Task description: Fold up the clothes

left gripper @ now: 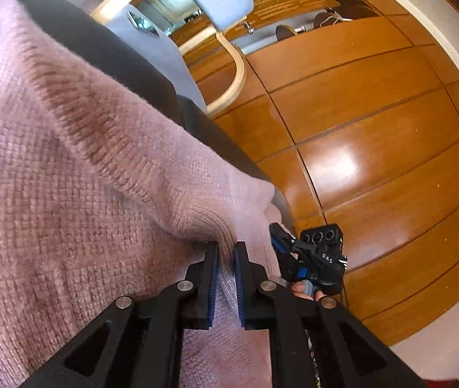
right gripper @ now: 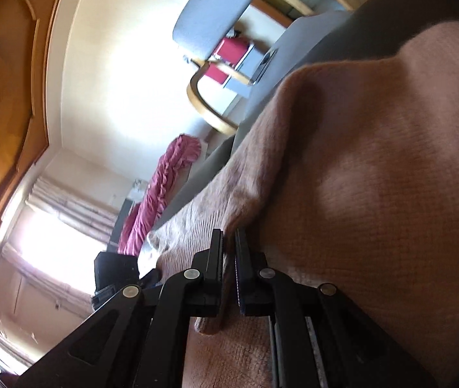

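A pink knitted sweater (left gripper: 67, 177) fills the left half of the left wrist view, draped over a dark grey surface (left gripper: 109, 51). My left gripper (left gripper: 227, 245) is shut on a ribbed edge of the sweater, the knit pinched between its blue pads. The right gripper (left gripper: 294, 252) shows just beyond it, at the sweater's corner, held by a hand (left gripper: 303, 289). In the right wrist view the same sweater (right gripper: 374, 194) covers the right side, and my right gripper (right gripper: 229, 236) is shut on a folded edge of it.
A wooden plank floor (left gripper: 358, 129) lies to the right of the grey surface. A chair with a light blue seat and bent wooden legs (left gripper: 232, 74) stands beyond. A crimson cloth (right gripper: 161, 190), a red box (right gripper: 229, 58) and a curtained window (right gripper: 55, 242) show in the right wrist view.
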